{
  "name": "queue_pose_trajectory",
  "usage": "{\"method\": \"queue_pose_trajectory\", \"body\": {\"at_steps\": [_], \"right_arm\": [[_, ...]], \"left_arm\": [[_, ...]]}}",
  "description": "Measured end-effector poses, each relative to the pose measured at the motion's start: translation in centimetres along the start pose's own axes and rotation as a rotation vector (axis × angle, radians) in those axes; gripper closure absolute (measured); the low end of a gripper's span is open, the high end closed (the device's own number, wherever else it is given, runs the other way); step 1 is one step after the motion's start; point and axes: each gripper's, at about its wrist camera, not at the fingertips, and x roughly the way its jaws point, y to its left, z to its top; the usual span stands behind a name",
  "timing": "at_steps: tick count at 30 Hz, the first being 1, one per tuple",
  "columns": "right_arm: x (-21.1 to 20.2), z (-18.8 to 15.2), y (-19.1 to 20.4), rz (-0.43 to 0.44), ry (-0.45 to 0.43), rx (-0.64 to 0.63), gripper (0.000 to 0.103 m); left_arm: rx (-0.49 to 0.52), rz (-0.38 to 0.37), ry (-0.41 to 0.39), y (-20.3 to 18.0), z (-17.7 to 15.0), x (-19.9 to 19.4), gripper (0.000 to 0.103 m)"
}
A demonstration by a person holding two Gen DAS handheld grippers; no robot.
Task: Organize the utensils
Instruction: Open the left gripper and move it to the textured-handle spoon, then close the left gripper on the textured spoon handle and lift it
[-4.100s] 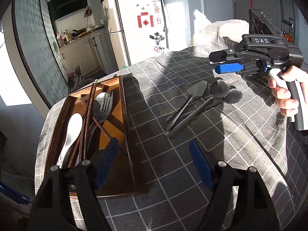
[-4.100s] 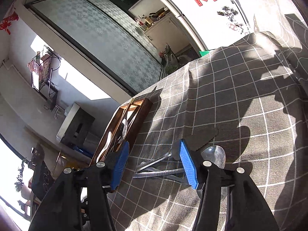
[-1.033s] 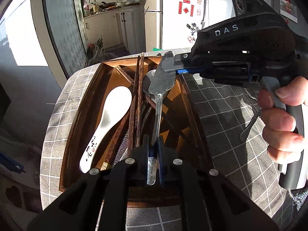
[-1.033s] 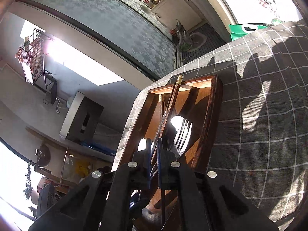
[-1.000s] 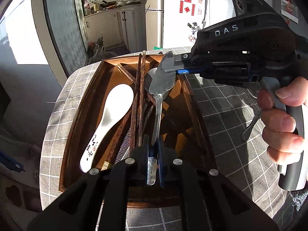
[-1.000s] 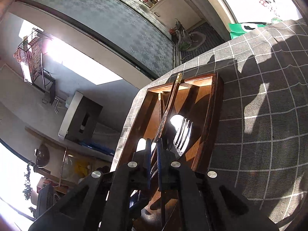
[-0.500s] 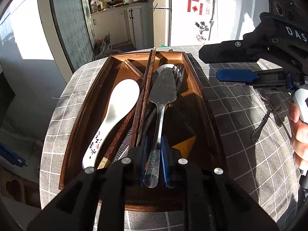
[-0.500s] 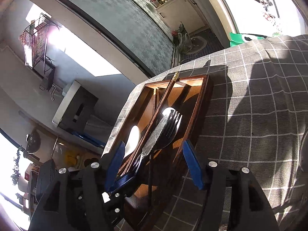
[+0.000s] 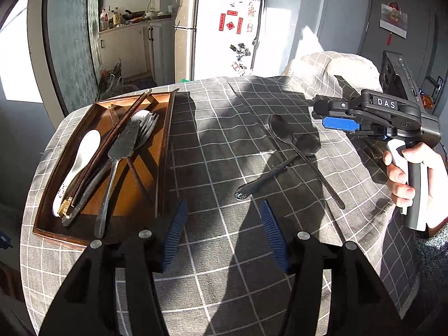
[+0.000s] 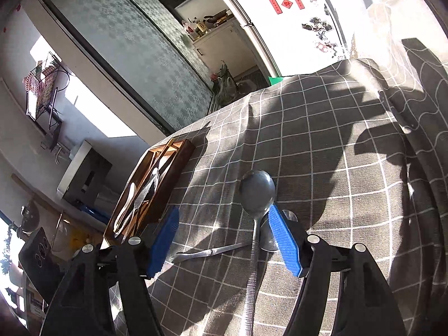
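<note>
Left tongs (image 9: pixel 224 235) with blue ribbed pads, jaws apart after just opening further, nothing between them, hanging over the grey checked tablecloth (image 9: pixel 218 145) on the desk. Just left of them the dark wooden cutlery tray (image 9: pixel 163 168) holds a white ceramic spoon (image 9: pixel 81 162), dark wooden chopsticks (image 9: pixel 123 123), a silver serrated server (image 9: pixel 117 162) and a metal fork (image 9: pixel 148 128), the server lying flat over the others with its handle toward the camera. Right of the tray, well apart from it, two dark metal spoons (image 9: pixel 294 151) lie crossed on the cloth, bowls away from the camera. Right tongs (image 10: pixel 221 240), blue pads spread wide, empty; in the right wrist view the nearer spoon's handle runs between the pads but neither pad touches it. A hand (image 9: pixel 403 176) grips the right tool's handle at the right edge. Behind the desk, a white fridge (image 9: pixel 218 28) with red stickers and a kitchen counter with bottles.
</note>
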Motion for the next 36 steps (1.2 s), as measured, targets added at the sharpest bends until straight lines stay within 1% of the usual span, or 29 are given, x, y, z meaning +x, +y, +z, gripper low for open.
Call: {"method": "queue_pose_trajectory", "body": {"at_steps": [2,5,7,11,13,17,20,23,25,27,28,30,33,34,36], "right_arm": [[-0.2,-0.3,-1.6,0.003,-0.002,0.023,0.036],[-0.3,-0.4,-2.8,0.015,-0.005,0.048,0.035],[-0.4,-0.4,-3.2,0.025,-0.007,0.051,0.036],[-0.9,-0.1,-3.1,0.036,-0.015,0.033,0.035],[-1.1,0.1,-3.1,0.039,-0.017,0.021,0.035],[-1.1,0.7,-3.1,0.035,-0.018,0.005,0.035],[-0.8,1.1,-3.0,0.039,-0.016,0.003,0.035],[-0.4,1.4,-2.7,0.044,-0.010,-0.003,0.035],[-0.1,1.7,-2.4,0.043,-0.003,-0.012,0.035],[0.5,2.2,-2.4,0.038,0.010,-0.014,0.036],[0.9,2.4,-2.5,0.034,0.018,-0.012,0.036],[2.0,2.8,-2.5,0.046,0.057,-0.017,0.036],[3.3,3.2,-2.5,0.049,0.099,-0.036,0.049],[3.6,3.2,-2.6,0.042,0.105,-0.037,0.050],[4.0,3.2,-3.0,0.014,0.108,-0.039,0.051]], "left_arm": [[0.040,-0.047,0.020,-3.3,-0.2,0.9,0.044],[0.086,-0.110,0.059,-7.4,-0.1,2.9,0.044],[0.102,-0.129,0.087,-9.5,0.0,4.4,0.044],[0.115,-0.118,0.141,-12.0,-0.3,7.3,0.044],[0.137,-0.075,0.129,-12.8,-0.3,7.8,0.044],[0.145,-0.040,0.134,-13.2,0.0,8.2,0.044],[0.178,0.002,0.124,-13.8,-0.1,8.3,0.044],[0.189,-0.004,0.125,-13.6,0.0,8.3,0.044],[0.192,-0.017,0.131,-13.1,0.1,8.2,0.053],[0.192,-0.005,0.140,-12.5,0.3,8.1,0.078],[0.196,-0.005,0.145,-12.1,0.4,8.2,0.082],[0.192,-0.027,0.155,-11.4,0.6,8.2,0.086],[0.209,-0.036,0.157,-11.2,0.5,8.0,0.089],[0.214,-0.039,0.156,-11.2,0.5,8.0,0.089],[0.217,-0.048,0.157,-11.1,0.6,8.0,0.090]]}}
